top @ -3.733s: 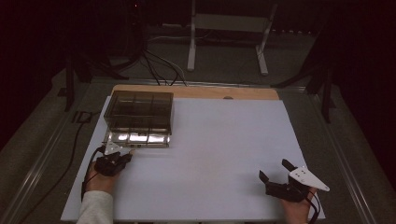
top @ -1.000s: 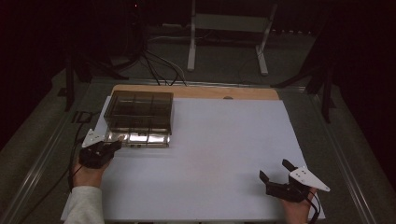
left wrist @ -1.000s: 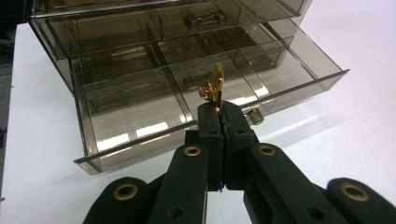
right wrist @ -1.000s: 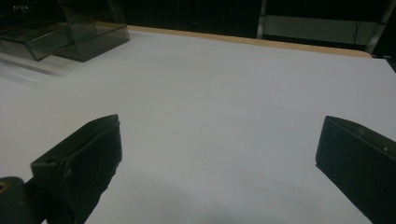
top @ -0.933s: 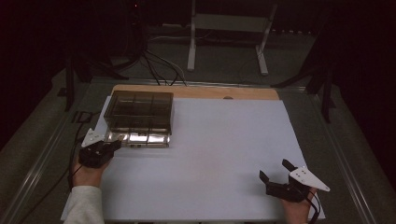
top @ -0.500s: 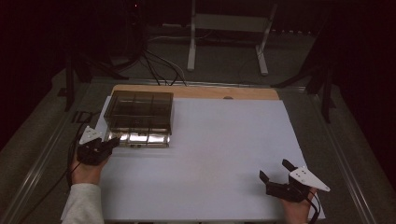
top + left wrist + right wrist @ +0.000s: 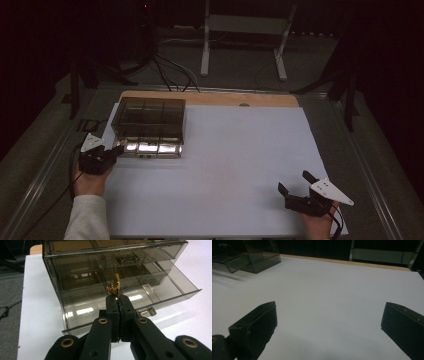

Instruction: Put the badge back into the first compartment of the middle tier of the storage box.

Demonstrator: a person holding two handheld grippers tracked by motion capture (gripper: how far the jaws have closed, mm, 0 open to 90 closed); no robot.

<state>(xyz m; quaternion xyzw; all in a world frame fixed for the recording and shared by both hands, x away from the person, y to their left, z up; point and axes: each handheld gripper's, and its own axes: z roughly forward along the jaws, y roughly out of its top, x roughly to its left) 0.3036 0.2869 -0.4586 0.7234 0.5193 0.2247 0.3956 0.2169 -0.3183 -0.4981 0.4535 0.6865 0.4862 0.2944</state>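
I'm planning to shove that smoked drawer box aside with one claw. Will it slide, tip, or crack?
The box looks like thin clear plastic and nearly empty, so probably light and quick to slide on the smooth white table. Its bottom drawer stands pulled out, so a push there may just shut it. It sits low and wide, so tipping seems unlikely.

The drawer box (image 7: 117,272) is made of smoky, see-through plastic, smooth and glossy, with bright reflections seen on its open drawer (image 7: 140,300), whose small knob (image 7: 149,312) looks like shiny metal. A small gold piece (image 7: 114,287) of polished, metallic look is pinched in the left gripper (image 7: 119,301), whose jaws are of matt black plastic set with brass-coloured rivets, as matt as those of the right gripper (image 7: 329,327). The table (image 7: 240,165) is covered by a white, smooth, matt sheet, with a bare strip of pale wood (image 7: 235,99) left along its far edge.
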